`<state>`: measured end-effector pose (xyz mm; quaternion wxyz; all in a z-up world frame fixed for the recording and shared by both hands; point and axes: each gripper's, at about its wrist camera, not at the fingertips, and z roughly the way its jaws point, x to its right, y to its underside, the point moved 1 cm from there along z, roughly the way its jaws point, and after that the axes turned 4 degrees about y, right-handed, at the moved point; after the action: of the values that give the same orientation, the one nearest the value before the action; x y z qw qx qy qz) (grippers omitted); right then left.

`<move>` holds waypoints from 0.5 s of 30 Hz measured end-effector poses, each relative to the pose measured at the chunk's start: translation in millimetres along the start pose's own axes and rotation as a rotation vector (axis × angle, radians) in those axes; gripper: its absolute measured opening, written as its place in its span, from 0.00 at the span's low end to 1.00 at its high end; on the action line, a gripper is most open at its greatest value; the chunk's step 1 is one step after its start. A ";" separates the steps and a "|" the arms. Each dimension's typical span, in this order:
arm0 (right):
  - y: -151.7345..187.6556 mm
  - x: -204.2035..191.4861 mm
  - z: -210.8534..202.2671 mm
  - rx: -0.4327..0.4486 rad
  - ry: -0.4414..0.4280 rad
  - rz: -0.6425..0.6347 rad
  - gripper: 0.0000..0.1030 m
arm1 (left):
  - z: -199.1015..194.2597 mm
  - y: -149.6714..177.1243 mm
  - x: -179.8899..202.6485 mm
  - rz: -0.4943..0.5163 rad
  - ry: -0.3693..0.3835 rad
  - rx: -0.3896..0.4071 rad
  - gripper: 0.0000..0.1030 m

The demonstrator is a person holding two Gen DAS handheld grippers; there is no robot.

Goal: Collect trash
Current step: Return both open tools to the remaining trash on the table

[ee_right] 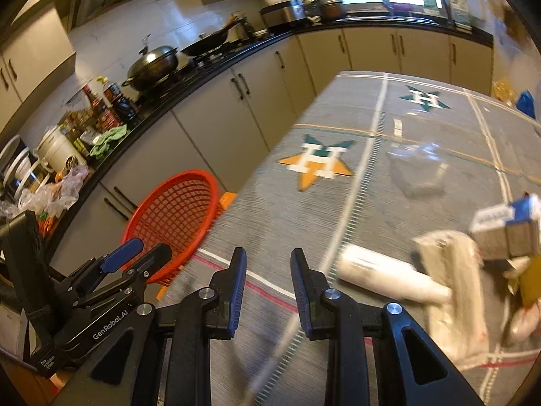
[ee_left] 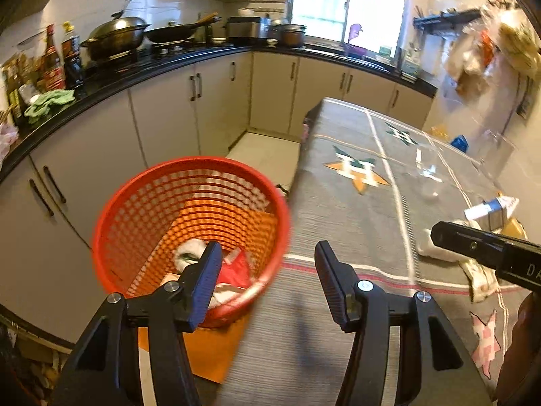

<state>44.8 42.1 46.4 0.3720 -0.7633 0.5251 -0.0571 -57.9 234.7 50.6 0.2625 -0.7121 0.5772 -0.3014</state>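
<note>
A red mesh basket [ee_left: 189, 233] stands beside the table's left edge, with red and white trash [ee_left: 233, 270] inside; it also shows in the right wrist view [ee_right: 175, 220]. My left gripper [ee_left: 267, 270] is open and empty, over the basket's rim and table edge. My right gripper [ee_right: 267, 270] is open and empty above the grey cloth. To its right lie a white paper cup [ee_right: 382, 274] on its side, a crumpled wrapper [ee_right: 453, 291], a blue-and-white carton [ee_right: 507, 226] and a clear plastic bottle [ee_right: 419, 165].
The table [ee_left: 338, 203] wears a grey cloth with star patterns. A black kitchen counter [ee_left: 135, 71] with woks, bottles and a green rag runs along the left and back. An orange mat [ee_left: 216, 348] lies under the basket. A pink scrap [ee_left: 487, 341] lies on the cloth.
</note>
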 end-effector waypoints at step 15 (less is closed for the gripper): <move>23.6 120.4 -50.4 0.037 0.190 0.092 0.38 | 12.5 4.2 101.1 0.224 0.075 -0.029 0.62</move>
<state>56.0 -89.1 31.2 0.3369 -0.7224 0.5915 -0.1217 -36.1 135.1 51.9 0.2625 -0.6350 0.6669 -0.2883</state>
